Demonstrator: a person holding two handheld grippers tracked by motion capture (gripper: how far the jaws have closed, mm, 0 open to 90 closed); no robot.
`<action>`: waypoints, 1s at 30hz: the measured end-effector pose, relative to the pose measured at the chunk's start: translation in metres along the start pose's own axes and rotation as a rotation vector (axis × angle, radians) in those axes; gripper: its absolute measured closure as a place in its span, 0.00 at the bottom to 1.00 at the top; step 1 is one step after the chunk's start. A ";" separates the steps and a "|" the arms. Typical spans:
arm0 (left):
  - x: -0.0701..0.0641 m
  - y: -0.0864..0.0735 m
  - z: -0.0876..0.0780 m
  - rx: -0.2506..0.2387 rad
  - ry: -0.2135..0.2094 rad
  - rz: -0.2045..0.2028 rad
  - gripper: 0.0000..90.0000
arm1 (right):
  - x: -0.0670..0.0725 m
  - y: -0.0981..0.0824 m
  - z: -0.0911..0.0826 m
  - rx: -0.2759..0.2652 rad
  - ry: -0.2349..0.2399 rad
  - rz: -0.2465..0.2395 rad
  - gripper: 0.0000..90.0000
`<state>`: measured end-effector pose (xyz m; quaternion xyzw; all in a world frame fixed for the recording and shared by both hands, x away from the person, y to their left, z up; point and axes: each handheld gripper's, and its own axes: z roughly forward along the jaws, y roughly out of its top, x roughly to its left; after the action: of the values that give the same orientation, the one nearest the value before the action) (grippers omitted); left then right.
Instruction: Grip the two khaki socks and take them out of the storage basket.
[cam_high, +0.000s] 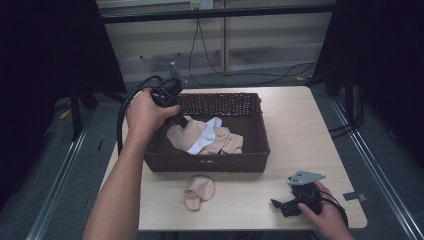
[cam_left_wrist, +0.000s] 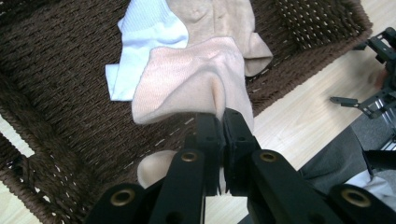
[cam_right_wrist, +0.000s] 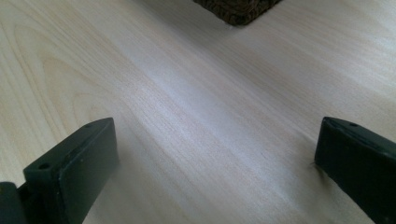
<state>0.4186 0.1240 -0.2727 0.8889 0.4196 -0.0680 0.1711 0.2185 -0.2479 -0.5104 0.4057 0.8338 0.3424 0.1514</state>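
**Count of things on the table**

One brown wicker basket (cam_high: 250, 150). Beige socks: three, with two in the basket (cam_high: 182, 134) (cam_high: 227, 141) and one on the table near its front (cam_high: 198, 192). One white sock (cam_high: 205, 140) in the basket. Two grippers, left (cam_high: 181, 120) and right (cam_high: 280, 205).

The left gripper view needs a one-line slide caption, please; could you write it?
Left gripper shut on a beige sock above the brown wicker basket.

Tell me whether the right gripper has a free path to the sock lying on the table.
Probably yes: the right gripper rests open on the table, and bare wood lies between it and the sock.
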 end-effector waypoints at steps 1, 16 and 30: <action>-0.001 0.000 -0.001 -0.002 0.000 0.003 0.96 | 0.000 0.000 0.000 0.000 0.000 0.000 0.00; -0.016 -0.017 -0.014 -0.001 -0.044 0.055 0.96 | 0.000 0.000 0.000 -0.002 -0.001 0.001 0.00; -0.031 -0.046 -0.001 -0.001 -0.095 0.150 0.96 | 0.000 0.000 0.000 -0.003 -0.001 -0.001 0.00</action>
<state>0.3635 0.1285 -0.2749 0.9134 0.3434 -0.0971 0.1959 0.2185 -0.2478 -0.5107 0.4053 0.8335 0.3432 0.1525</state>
